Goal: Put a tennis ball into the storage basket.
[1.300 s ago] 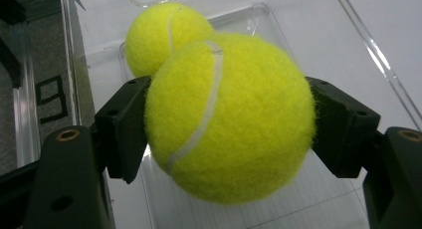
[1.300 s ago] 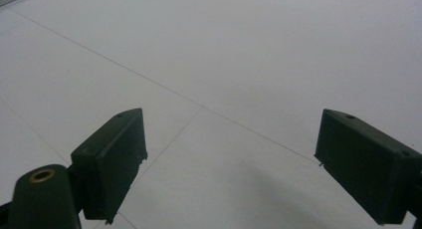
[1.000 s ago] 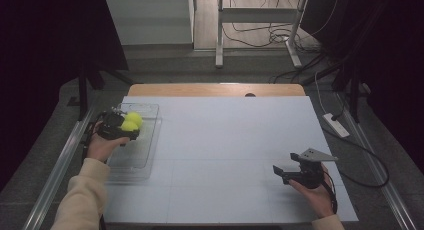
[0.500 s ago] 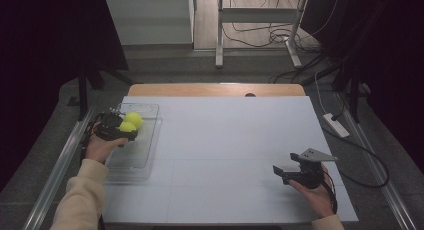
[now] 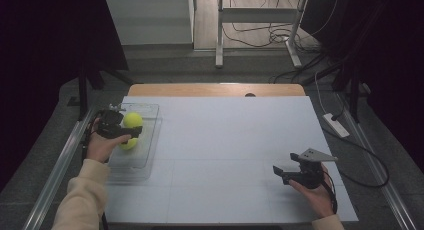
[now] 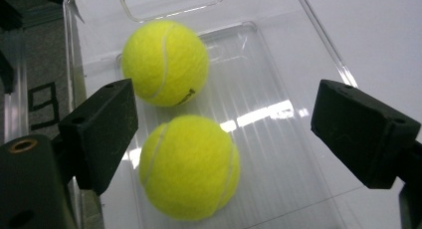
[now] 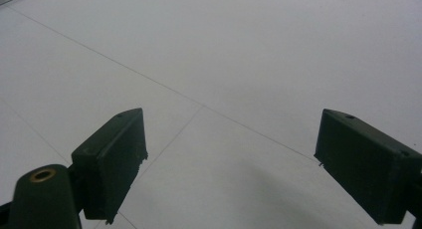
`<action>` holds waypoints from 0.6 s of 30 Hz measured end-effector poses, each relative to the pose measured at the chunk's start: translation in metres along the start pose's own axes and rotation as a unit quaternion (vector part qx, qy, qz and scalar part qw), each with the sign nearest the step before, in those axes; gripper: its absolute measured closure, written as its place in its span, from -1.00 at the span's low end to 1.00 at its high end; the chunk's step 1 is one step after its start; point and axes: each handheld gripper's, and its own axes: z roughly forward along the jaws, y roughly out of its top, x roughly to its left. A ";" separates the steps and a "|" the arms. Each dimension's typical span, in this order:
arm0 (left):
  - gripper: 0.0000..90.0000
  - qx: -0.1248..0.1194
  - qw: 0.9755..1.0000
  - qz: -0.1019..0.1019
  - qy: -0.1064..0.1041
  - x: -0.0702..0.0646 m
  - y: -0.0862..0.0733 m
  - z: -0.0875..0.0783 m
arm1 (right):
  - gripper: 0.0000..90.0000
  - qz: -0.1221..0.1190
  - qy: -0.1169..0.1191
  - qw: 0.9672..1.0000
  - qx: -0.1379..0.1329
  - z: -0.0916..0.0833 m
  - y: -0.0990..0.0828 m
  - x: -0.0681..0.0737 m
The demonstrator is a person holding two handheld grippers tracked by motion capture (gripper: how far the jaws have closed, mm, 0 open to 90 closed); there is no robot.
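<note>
Tennis balls, two fuzzy yellow-green ones, lie in the clear plastic tray (image 6: 318, 45): the near ball (image 6: 189, 167) sits between your left gripper (image 6: 226, 139)'s jaws, which have just been opening and stand apart without pressing it; the far ball (image 6: 165, 62) rests just beyond it. Your right gripper (image 5: 290, 173) hovers well apart from the tray over the white table (image 5: 230, 135), jaws wide and empty.

No readable text, small dark mark on far tennis ball (image 6: 165, 62) illegible

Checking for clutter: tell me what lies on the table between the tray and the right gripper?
Nothing: the high view shows bare white table between tray and right gripper.
</note>
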 end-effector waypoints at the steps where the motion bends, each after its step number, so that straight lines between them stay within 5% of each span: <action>1: -0.73 -0.001 1.000 0.002 -0.002 0.000 0.000 0.000 | -0.72 0.001 -0.001 1.000 0.000 0.000 0.000 0.000; 12: -0.72 -0.047 0.998 0.018 -0.043 -0.014 -0.004 -0.014 | -0.71 0.006 0.001 1.000 -0.004 -0.001 0.000 -0.004; 18: -0.72 -0.077 0.994 0.027 -0.067 -0.026 -0.007 -0.023 | -0.71 0.006 0.001 1.000 -0.006 -0.003 -0.001 -0.004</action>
